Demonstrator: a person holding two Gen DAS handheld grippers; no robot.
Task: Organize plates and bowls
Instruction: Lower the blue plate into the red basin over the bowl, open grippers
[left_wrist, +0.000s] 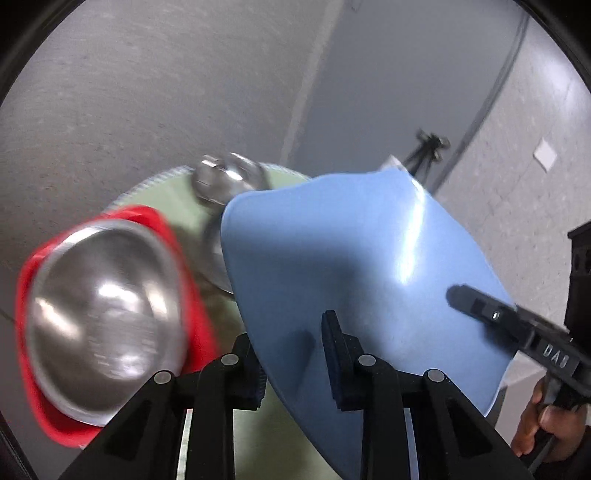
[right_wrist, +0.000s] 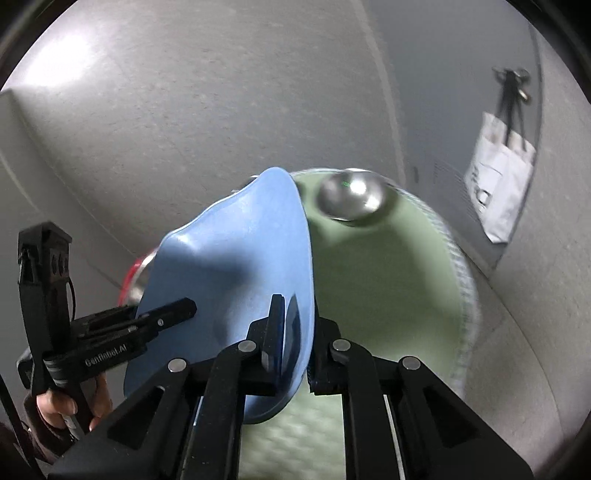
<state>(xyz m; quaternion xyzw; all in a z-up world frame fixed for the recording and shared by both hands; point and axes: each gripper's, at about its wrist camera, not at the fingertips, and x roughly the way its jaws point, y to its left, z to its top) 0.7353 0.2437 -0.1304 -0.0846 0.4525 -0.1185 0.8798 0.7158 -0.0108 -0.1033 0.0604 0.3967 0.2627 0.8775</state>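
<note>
A blue plate (left_wrist: 354, 266) is held off the green mat (right_wrist: 388, 280), tilted steeply, with one gripper clamped on each of two rim sections. The left gripper (left_wrist: 295, 354) is closed on the near rim, one finger on each face; the right gripper (right_wrist: 295, 332) is closed on the opposite edge in the same way. The two-sided hold is judged to be there to steady the thin plate and control its tilt while it is carried. A steel bowl (left_wrist: 103, 317) is seen nested in a red plate (left_wrist: 192, 280) at the mat's left, which is probably the stacking spot. A smaller steel bowl (right_wrist: 351, 195) sits at the mat's far edge, well apart from the plate. Both grippers are pointed forward and downward over the mat, angled toward each other, and the hand (right_wrist: 70, 402) on the left tool is seen low, wrapped round its handle. Blur suggests motion.
</note>
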